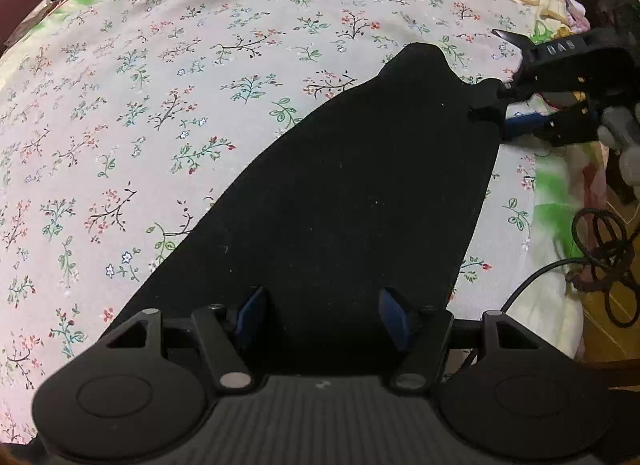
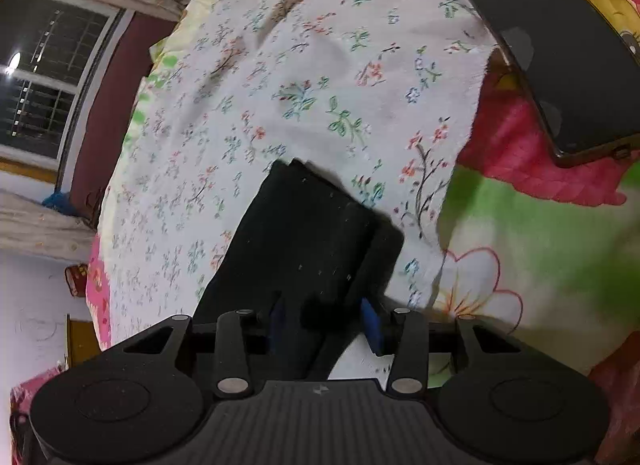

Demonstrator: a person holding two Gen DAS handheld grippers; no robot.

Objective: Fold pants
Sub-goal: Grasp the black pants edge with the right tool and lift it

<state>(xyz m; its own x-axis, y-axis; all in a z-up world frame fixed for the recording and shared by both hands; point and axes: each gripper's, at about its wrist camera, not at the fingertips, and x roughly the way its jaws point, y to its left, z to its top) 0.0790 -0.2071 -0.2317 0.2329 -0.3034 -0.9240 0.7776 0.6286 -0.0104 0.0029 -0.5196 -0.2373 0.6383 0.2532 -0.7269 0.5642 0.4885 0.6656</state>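
Two grippers: I see both over black pants.
Left gripper: fingers spread, pants beneath.
Right gripper: fingers parted, pants edge between, grip unclear.

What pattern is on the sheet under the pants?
White sheet with small floral sprigs, red, blue and green; clearest from the left wrist.

Only one bit of lettering anywhere: pale raised characters on the black body of the right gripper, seen from the left wrist camera. Looks like "UAB" or "DAB", too blurry to call. Nothing legible on the phone, the flowered sheet or the pants.
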